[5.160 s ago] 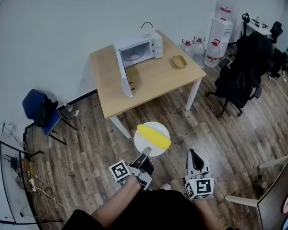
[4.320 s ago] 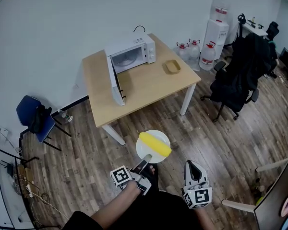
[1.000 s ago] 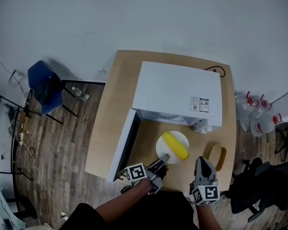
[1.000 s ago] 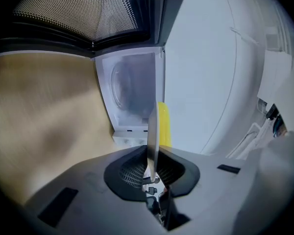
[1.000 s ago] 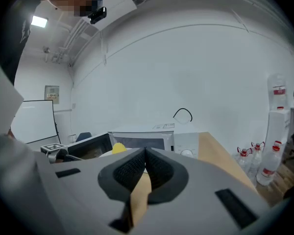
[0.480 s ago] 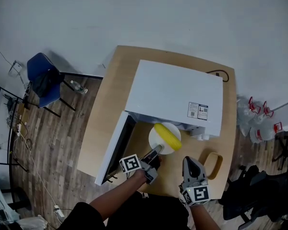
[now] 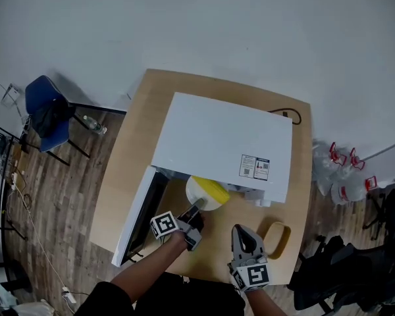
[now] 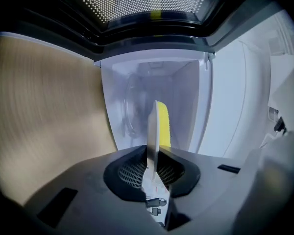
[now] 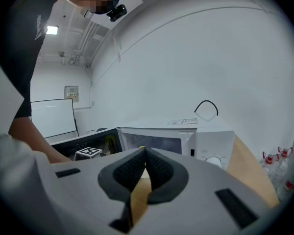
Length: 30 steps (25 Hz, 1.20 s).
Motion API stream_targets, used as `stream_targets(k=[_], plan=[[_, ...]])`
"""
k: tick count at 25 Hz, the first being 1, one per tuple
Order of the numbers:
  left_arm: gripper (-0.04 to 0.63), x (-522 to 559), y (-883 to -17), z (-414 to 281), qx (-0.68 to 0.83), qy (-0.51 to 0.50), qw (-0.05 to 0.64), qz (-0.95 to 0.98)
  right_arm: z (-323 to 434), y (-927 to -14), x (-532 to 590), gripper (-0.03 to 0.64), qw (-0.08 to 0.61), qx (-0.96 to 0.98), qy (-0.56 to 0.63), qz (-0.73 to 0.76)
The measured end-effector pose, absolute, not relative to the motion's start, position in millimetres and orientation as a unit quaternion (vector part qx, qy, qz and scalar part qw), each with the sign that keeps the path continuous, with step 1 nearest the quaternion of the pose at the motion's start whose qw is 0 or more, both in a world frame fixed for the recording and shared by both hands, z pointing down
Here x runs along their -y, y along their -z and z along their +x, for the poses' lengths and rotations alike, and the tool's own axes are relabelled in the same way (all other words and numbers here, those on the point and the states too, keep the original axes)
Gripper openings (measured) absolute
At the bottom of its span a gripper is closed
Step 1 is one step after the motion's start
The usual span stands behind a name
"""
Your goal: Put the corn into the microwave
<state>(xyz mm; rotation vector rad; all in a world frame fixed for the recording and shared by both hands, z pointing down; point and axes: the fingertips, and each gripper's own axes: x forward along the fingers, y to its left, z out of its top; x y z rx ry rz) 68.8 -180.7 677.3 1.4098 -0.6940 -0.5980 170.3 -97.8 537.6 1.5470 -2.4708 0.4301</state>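
- The left gripper [image 7: 193, 210] has its jaws pressed together on the near rim of the white plate [image 7: 196, 193] and holds the plate out in front of itself.
- The corn [image 7: 215, 191] lies on the plate at the centre of the head view, partly under the front edge of the microwave [image 7: 217, 137]. Its long axis runs about along that edge.
- The open cavity [image 8: 154, 89] is straight ahead of these jaws, so I judge the next move to be a push forward.
- The right gripper [image 7: 241, 234], at the lower right, is closed and empty, and it is farther from the corn.
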Motion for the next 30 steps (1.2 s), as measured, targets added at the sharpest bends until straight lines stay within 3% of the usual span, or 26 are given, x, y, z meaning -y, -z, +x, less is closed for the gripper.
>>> stream_targets(k=[30], plan=[[0.034, 264.5, -732.0, 61.8, 0.373, 0.289, 0.678, 0.564, 194.7, -551.4, 109.7, 0.058, 0.111, 0.819, -0.157, 0.54]])
